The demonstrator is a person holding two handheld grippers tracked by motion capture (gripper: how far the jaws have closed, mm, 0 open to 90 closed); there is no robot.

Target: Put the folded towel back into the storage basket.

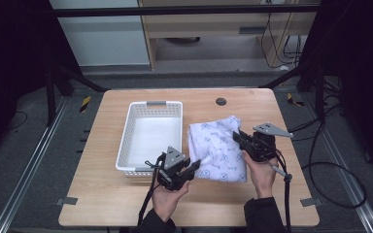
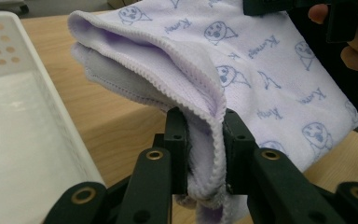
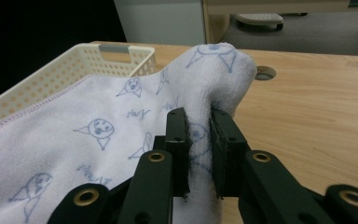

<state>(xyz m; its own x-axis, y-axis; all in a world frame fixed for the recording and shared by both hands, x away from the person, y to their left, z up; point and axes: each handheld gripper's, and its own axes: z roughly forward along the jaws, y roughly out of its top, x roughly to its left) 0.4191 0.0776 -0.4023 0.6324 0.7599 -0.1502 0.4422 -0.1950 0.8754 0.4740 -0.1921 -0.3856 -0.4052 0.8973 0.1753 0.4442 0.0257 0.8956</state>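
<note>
In the high view, one folded towel (image 1: 218,148) is seen on the wooden table (image 1: 102,204), just right of one white basket (image 1: 150,138), which holds nothing; the left gripper (image 1: 194,166) is clamped on the towel's near-left edge and the right gripper (image 1: 239,138) on its right side. The grasp is judged done, while the transfer into the basket, if that is intended, remains. In the left gripper view, the towel (image 2: 261,70) is shown pinched in several layers between closed jaws, its fold raised above the table (image 2: 121,126), the basket (image 2: 23,140) beside it. In the right gripper view, a bunched ridge of towel (image 3: 205,88) is gripped between closed jaws, with the basket (image 3: 74,65) beyond. Two grippers are counted.
</note>
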